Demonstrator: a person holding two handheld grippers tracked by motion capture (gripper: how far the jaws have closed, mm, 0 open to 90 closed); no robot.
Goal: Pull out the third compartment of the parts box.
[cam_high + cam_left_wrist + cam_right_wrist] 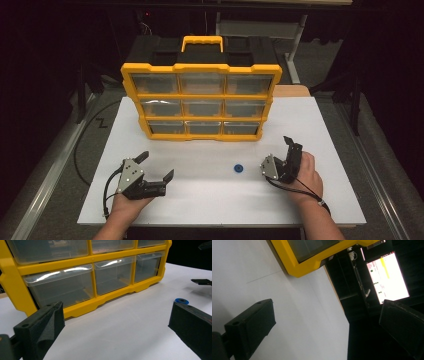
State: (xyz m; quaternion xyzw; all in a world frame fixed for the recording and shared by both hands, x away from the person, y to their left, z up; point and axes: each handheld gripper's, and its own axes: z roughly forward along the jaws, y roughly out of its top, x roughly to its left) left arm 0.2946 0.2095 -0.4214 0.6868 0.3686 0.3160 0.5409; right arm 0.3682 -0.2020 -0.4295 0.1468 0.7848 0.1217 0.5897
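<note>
Resting low over the white surface (pixel 210 195), both tools with jaws spread wide and nothing between them. Left tool (pixel 156 166) held in a hand (pixel 125 206), jaws apart, angled toward the middle of the surface. Right tool (pixel 289 150) gripped by the other hand (pixel 306 175), rolled onto its side, jaws likewise parted, one tip raised above the other. Lying flat between the two tools, a small blue disc (pixel 238 168), nearer the right one and just beside its grey plate, touched by neither. Seen along the left tool's jaws (pixel 115 322), the disc (pixel 181 301) just past the right-hand jaw tip, on bare surface. Ahead of both tools, well beyond the disc, a yellow organizer (pixel 202 100) standing upright with clear drawers in three rows of three, all pushed in, a handle on top. Through the right tool's jaws (pixel 327 322), a tilted look at the organizer's lower corner (pixel 302 266), the surface edge, and a lit screen (pixel 388 277) far beyond.
</note>
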